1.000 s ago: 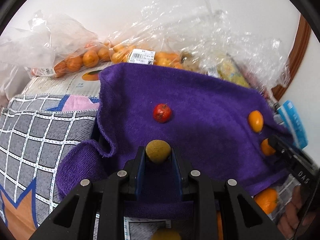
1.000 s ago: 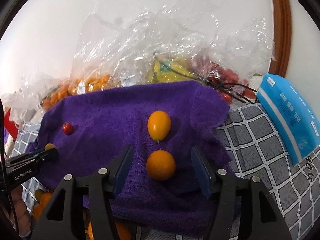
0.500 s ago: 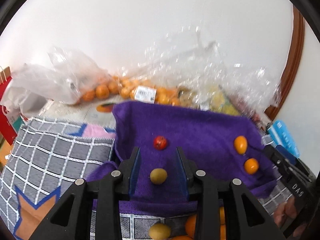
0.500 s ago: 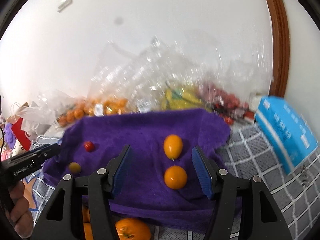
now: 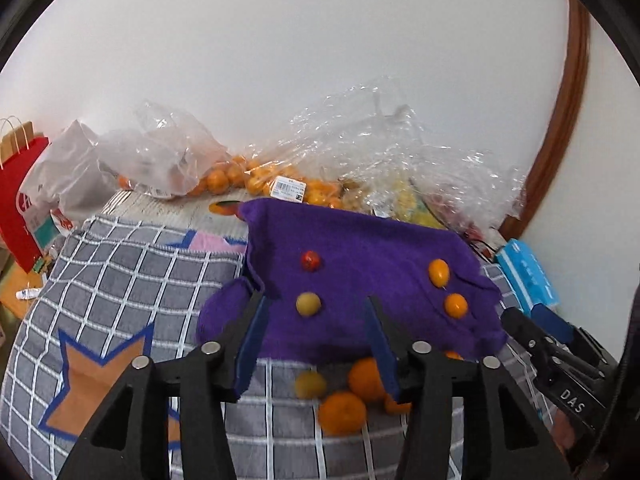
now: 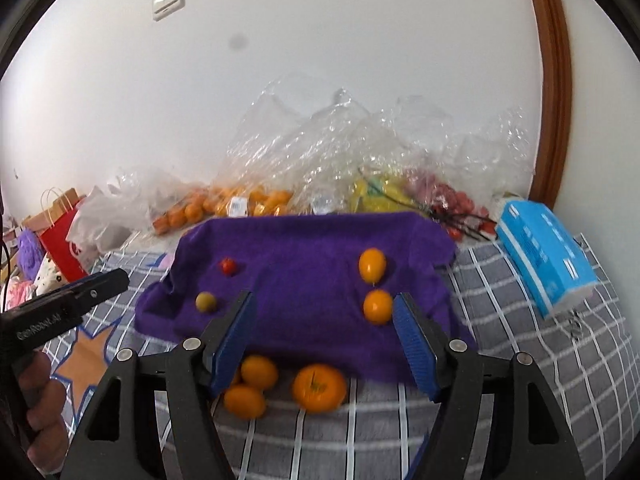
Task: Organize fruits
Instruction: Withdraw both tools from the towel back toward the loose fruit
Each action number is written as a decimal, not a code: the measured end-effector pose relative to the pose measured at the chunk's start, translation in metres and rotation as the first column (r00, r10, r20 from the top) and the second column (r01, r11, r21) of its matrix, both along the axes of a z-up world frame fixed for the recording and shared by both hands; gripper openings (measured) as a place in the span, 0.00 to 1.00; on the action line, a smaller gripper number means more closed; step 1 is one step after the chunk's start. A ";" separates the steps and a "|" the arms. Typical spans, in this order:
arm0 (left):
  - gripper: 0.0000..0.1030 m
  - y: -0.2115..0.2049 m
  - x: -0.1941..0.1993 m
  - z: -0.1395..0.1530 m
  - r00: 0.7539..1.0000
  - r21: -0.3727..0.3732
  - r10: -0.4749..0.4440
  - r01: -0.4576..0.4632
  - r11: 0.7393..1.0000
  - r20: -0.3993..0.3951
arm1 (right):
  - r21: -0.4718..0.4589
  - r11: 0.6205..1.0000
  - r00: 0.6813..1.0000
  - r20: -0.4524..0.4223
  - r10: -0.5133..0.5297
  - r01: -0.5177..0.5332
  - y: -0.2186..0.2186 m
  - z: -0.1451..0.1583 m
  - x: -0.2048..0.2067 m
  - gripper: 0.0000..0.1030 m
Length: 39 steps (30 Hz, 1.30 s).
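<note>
A purple towel [image 5: 360, 276] [image 6: 304, 280] lies on a grey checked cloth. On it sit a small red fruit [image 5: 311, 261] [image 6: 228, 266], a yellow-green fruit [image 5: 308, 304] [image 6: 206, 302], an oval orange fruit [image 5: 439, 272] [image 6: 372, 265] and a round orange fruit [image 5: 455, 305] [image 6: 377, 306]. Several loose oranges [image 5: 344, 412] [image 6: 319, 387] lie in front of the towel. My left gripper [image 5: 316, 340] is open and empty, above the towel's front edge. My right gripper [image 6: 324, 336] is open and empty, above the same edge.
Clear plastic bags of oranges [image 5: 256, 180] [image 6: 224, 204] and other fruit line the wall behind the towel. A blue tissue pack [image 6: 548, 256] [image 5: 528, 276] lies at the right. A red paper bag [image 5: 20, 200] stands at the left.
My left gripper let go of the yellow-green fruit on the towel, opened wide and pulled back. My right gripper also pulled back and up, so more of the scene shows.
</note>
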<state>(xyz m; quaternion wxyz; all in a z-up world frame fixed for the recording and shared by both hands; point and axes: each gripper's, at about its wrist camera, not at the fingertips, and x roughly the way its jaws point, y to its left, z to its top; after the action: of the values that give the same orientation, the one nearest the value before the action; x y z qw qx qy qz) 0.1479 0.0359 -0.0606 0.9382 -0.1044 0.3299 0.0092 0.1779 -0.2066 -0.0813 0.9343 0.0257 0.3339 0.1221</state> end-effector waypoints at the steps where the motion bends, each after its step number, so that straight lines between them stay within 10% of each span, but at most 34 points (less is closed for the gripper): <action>1: 0.49 0.000 -0.005 -0.001 1.000 0.004 -0.002 0.002 1.000 0.000 | 0.004 1.000 1.000 -0.003 -0.004 0.004 -0.001 0.000 -0.006 0.68; 19: 0.50 0.004 -0.061 -0.014 1.000 0.047 -0.009 0.010 0.999 -0.028 | 0.038 0.998 0.999 -0.035 -0.042 0.043 -0.006 -0.006 -0.063 0.64; 39: 0.50 0.011 -0.052 -0.045 0.994 0.031 -0.061 0.064 0.997 -0.090 | -0.004 0.999 0.989 -0.143 -0.038 0.038 -0.002 -0.053 -0.036 0.51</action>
<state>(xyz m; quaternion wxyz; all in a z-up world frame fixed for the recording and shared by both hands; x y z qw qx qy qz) 0.0961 0.0473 -0.1057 0.9240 -0.0777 0.3743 -0.0101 0.1416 -0.2087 -0.1341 0.9101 0.0403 0.3996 0.1021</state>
